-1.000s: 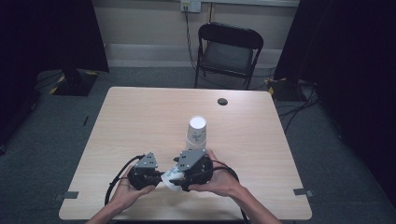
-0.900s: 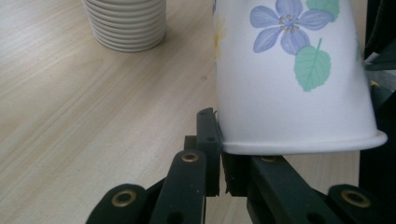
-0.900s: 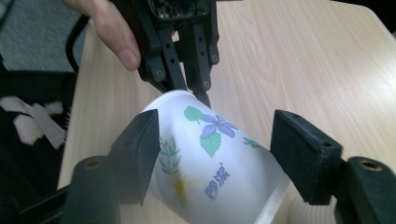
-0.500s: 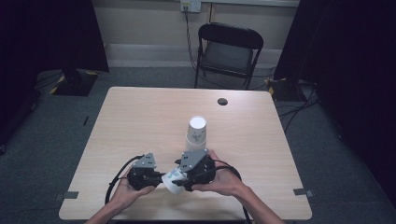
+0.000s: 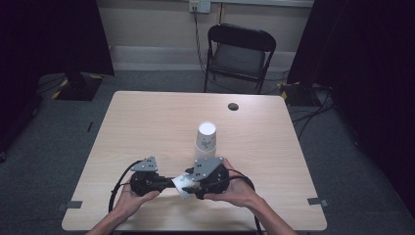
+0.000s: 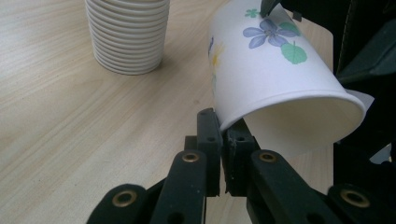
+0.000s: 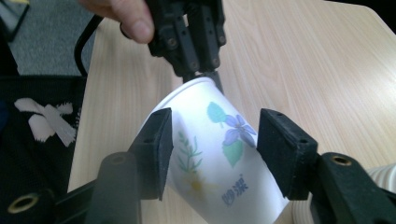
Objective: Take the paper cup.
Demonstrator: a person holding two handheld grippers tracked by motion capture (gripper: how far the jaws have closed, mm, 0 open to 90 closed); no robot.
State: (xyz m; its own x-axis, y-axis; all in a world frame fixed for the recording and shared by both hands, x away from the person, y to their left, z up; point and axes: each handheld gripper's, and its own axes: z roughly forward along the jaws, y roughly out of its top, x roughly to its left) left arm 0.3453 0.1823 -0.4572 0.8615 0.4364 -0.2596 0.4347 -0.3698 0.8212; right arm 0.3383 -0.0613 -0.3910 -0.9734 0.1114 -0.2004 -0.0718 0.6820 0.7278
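Both tools are held low over the near edge of the surface [image 5: 147, 122], facing one another, with a flowered paper cup [image 5: 182, 182] lying on its side between them. In the high view the left tool [image 5: 165, 182] is seen at the left of the cup and the right tool [image 5: 192, 184] at its right, each carried in one of the person's hands.

In the left tool view the left tool [image 6: 223, 140] is seen clamped shut on the rim of the cup [image 6: 275, 70]: its two black pads are pressed together with the thin paper edge pinched between them, and the cup's open mouth is turned toward that camera.

In the right tool view the right tool [image 7: 215, 144] is set around the cup's body [image 7: 219, 158], one pad at each side of the printed wall. Its jaws have just been closing with the cup between them; whether the pads are already pressed against the paper cannot be told, and a narrow gap appears to be left at the right pad.

A stack of white paper cups [image 5: 206, 141] is stood upside down just beyond the tools, toward the middle of the surface, its ribbed rims visible in the left tool view [image 6: 128, 35]. A small dark round spot [image 5: 233, 106] is seen near the far edge, and a black folding chair [image 5: 240, 54] is placed on the floor beyond it
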